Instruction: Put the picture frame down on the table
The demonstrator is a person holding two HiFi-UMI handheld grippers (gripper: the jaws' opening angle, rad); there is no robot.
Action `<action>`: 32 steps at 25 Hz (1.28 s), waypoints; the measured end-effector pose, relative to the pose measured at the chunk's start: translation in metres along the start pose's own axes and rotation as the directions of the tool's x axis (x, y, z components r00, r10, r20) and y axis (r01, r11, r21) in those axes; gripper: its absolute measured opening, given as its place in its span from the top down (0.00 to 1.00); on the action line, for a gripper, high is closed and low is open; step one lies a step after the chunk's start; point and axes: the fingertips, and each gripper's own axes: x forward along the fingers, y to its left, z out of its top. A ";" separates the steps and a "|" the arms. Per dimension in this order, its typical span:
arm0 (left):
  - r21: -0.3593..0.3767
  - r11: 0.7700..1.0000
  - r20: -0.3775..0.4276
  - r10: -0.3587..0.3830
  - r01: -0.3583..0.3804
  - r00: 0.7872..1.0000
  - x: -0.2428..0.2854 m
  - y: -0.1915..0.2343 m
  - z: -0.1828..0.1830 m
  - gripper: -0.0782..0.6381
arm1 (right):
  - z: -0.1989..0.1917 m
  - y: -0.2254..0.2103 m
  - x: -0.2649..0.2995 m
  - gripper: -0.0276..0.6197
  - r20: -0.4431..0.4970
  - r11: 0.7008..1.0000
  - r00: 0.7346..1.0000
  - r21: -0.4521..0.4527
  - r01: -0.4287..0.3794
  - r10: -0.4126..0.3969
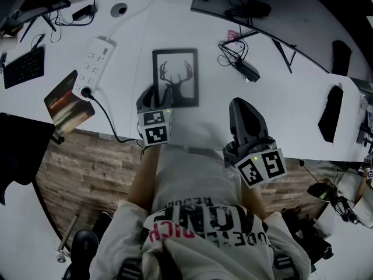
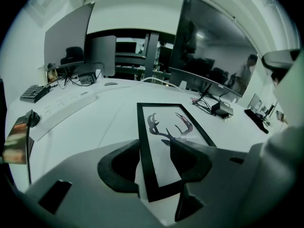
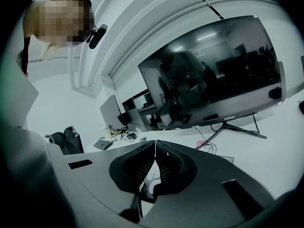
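The picture frame [image 1: 175, 77], black-rimmed with a deer-head silhouette, lies flat on the white table [image 1: 280, 98]. My left gripper [image 1: 150, 93] sits at the frame's near left corner. In the left gripper view the frame [image 2: 166, 127] stretches away from me. Its left border passes between the jaws of the left gripper [image 2: 156, 145], which stand open and apart from it. My right gripper [image 1: 239, 104] hovers to the right of the frame near the table's front edge. In its own view the right gripper [image 3: 155, 146] is shut with nothing in it and tilts up toward a monitor.
A white power strip [image 1: 93, 63] and a book [image 1: 67, 104] lie left of the frame, with a keyboard [image 1: 23, 66] farther left. A monitor stand and cables [image 1: 242, 63] sit behind the frame to the right. A curved monitor [image 2: 209, 46] stands at the back.
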 end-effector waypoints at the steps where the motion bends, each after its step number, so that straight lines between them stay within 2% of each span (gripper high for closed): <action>1: 0.002 1.000 0.003 0.003 -0.003 1.000 -0.001 0.001 0.001 0.62 | 0.000 0.000 0.000 0.95 0.000 1.000 1.000 0.000 -0.001 0.001; 18: -0.001 1.000 0.060 0.030 -0.030 0.998 -0.014 0.001 0.013 0.88 | 0.000 0.003 -0.007 0.95 0.011 1.000 1.000 0.004 -0.004 0.004; 23: 0.003 1.000 0.097 0.027 -0.027 0.995 -0.022 0.000 0.025 0.89 | 0.003 0.004 -0.009 0.95 0.023 1.000 1.000 -0.003 -0.009 0.009; 27: 0.003 1.000 0.192 0.014 -0.015 0.981 -0.038 -0.002 0.059 0.89 | 0.005 0.007 -0.011 0.95 0.033 1.000 0.999 -0.014 -0.018 0.018; 32: -0.001 1.000 0.333 -0.011 0.012 0.943 -0.073 -0.004 0.109 0.89 | 0.011 0.013 -0.016 0.95 0.054 0.999 0.998 -0.033 -0.029 0.031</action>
